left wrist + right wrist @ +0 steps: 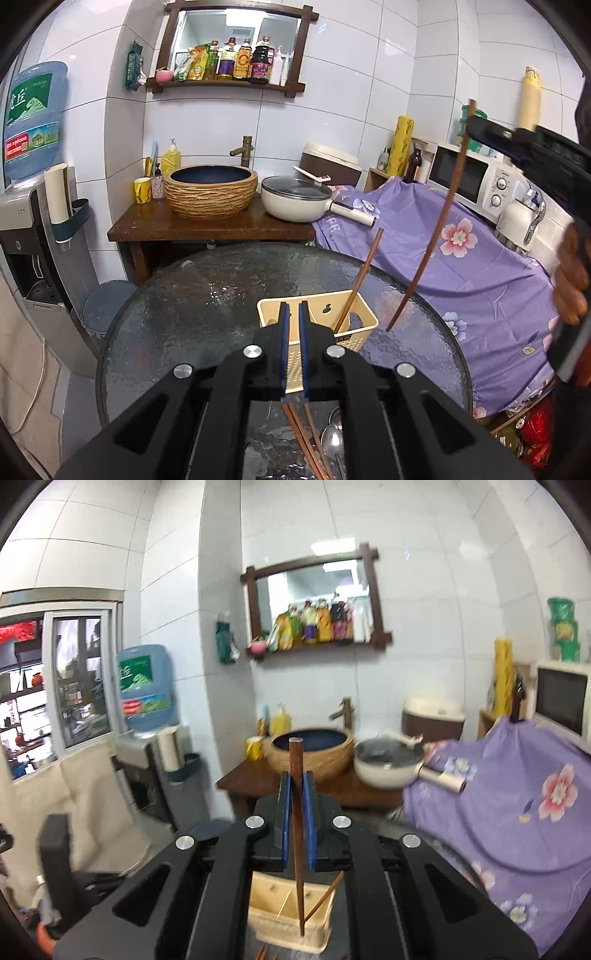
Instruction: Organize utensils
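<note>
Above glass table (207, 295), right gripper (295, 781) raised level

The left wrist view looks forward and somewhat down along its tongs (293, 314), close over the near edge of the round glass table (177, 317), facing the tiled wall. The right wrist view sits higher and looks almost level along its own tongs (296, 786) at the same wall. Both share the cream holder (364, 325), basin (210, 194), mirror shelf (229, 83) and microwave (465, 177).

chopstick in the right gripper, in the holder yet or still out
Out. The chopstick, clamped in the right gripper, hangs beside the holder, tip above the glass table.
</note>
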